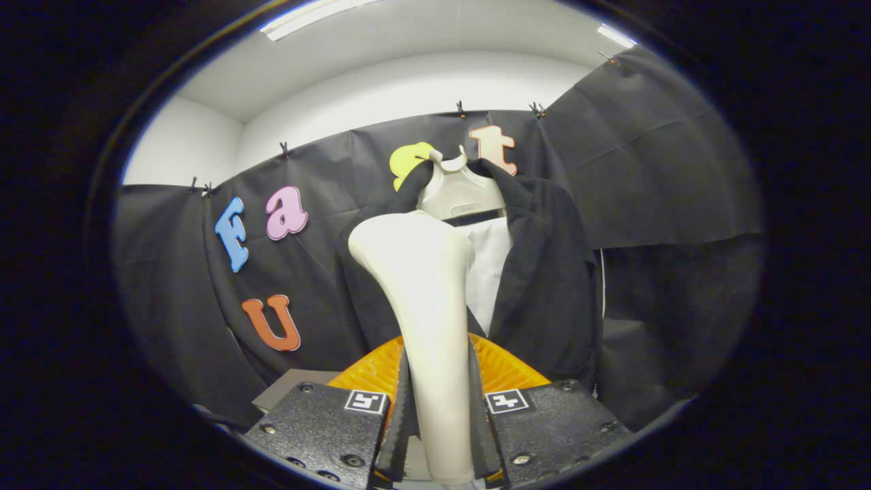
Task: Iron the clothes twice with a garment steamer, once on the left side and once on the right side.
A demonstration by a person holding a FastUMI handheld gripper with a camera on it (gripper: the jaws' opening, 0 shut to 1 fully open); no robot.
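Claw (439, 415) gripping steamer (425, 299), jacket (544, 286) beyond

I see the booth lit evenly from two ceiling strip lights (320, 17), bright overhead with slight glare. The fisheye bends the wall cloth (653, 170) hard toward the rim. The pale garment steamer (425, 299) shows soft shading without harsh shadow. The dark jacket (544, 286) loses detail, possibly underexposed.
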